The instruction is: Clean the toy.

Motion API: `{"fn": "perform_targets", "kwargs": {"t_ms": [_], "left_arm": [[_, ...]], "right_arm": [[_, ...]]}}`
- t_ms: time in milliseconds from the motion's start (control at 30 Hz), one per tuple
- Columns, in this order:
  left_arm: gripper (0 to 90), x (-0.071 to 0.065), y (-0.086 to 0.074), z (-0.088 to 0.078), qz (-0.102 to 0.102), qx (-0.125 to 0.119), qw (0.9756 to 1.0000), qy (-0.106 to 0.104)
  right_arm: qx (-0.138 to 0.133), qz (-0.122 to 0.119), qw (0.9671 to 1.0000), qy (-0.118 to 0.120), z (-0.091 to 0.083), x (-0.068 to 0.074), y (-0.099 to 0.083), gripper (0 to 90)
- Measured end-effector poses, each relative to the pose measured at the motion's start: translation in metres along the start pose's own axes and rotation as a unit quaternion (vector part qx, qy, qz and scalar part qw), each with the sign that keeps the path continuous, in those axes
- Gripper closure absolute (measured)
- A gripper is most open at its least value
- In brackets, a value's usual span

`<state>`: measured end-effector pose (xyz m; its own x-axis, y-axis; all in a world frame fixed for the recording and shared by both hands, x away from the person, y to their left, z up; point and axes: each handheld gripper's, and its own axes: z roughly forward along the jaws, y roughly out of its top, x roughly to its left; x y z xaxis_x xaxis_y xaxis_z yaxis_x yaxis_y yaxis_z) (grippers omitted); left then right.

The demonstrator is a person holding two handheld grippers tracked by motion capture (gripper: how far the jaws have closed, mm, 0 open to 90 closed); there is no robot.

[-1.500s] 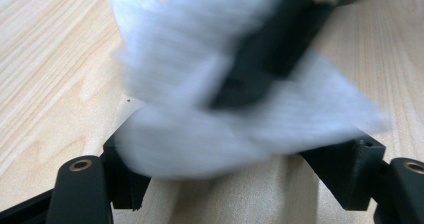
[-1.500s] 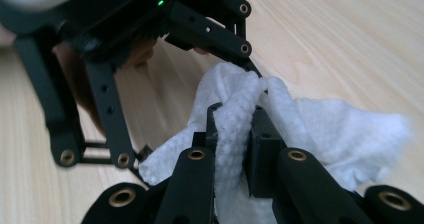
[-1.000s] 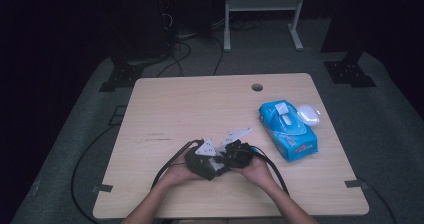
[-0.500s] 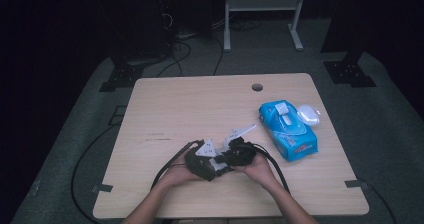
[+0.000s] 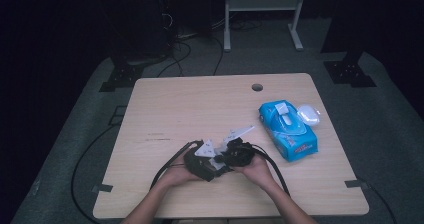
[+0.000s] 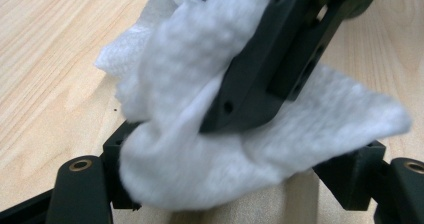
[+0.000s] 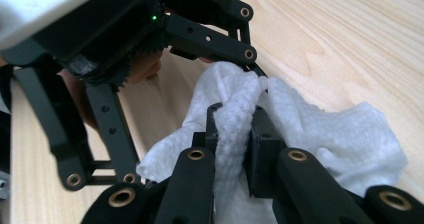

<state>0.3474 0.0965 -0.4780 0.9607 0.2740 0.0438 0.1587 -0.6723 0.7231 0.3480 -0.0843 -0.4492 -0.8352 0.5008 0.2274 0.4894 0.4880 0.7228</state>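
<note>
A crumpled white wipe (image 7: 320, 129) hangs between my two grippers just above the wooden table (image 5: 200, 104), near its front middle. My right gripper (image 7: 250, 129) is shut on a bunched fold of the wipe, with the rest spreading out to the right. In the left gripper view the wipe (image 6: 200, 124) lies across my left gripper (image 6: 237, 159), whose jaws stand wide apart at either side of it and do not press on it. The right gripper's jaws come in from the upper right there. In the high view both hands hold the left gripper (image 5: 216, 168) and right gripper (image 5: 223, 159) tip to tip.
A blue pack of wipes (image 5: 288, 129) lies at the right of the table, with a small white rounded object (image 5: 309, 114) beside it. A cable hole (image 5: 257, 87) sits near the far edge. Black cables trail from the grippers toward the front edge.
</note>
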Motion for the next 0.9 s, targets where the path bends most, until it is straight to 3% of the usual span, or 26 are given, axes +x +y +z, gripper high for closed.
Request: {"fn": "perform_targets", "kwargs": {"t_ms": [167, 267, 333, 500, 633, 700, 800, 900], "left_arm": [[25.7, -0.001, 0.001, 0.002, -0.002, -0.005, 1.0000, -0.002], [25.7, -0.001, 0.000, 0.001, -0.006, -0.006, 1.0000, -0.002], [25.7, -0.001, 0.000, 0.001, -0.005, -0.004, 1.0000, -0.002], [25.7, 0.000, 0.000, 0.000, -0.001, -0.001, 1.0000, 0.000], [25.6, 0.000, 0.000, 0.001, -0.003, -0.002, 1.0000, -0.001], [25.6, 0.000, 0.000, 0.001, -0.002, -0.001, 1.0000, 0.000], [25.6, 0.000, 0.000, 0.000, -0.002, 0.000, 1.0000, 0.000], [25.5, 0.000, 0.000, 0.000, -0.003, 0.000, 1.0000, -0.001]], "right_arm": [[-0.008, 0.005, 0.9999, 0.007, -0.009, -0.001, -0.005, 81.7], [0.002, -0.001, 1.0000, 0.010, -0.013, 0.000, -0.007, 81.7], [0.008, -0.010, 0.9999, -0.002, -0.016, 0.000, -0.009, 81.8], [-0.004, -0.006, 0.9988, -0.049, -0.037, -0.010, -0.019, 81.9], [-0.001, -0.002, 0.9939, -0.110, -0.058, -0.026, -0.036, 81.9], [0.008, 0.002, 0.9915, -0.130, -0.064, -0.034, -0.046, 81.9], [-0.001, 0.024, 0.9910, -0.131, -0.069, -0.041, -0.058, 81.9], [-0.003, 0.027, 0.9896, -0.141, -0.073, -0.042, -0.064, 81.9]]}}
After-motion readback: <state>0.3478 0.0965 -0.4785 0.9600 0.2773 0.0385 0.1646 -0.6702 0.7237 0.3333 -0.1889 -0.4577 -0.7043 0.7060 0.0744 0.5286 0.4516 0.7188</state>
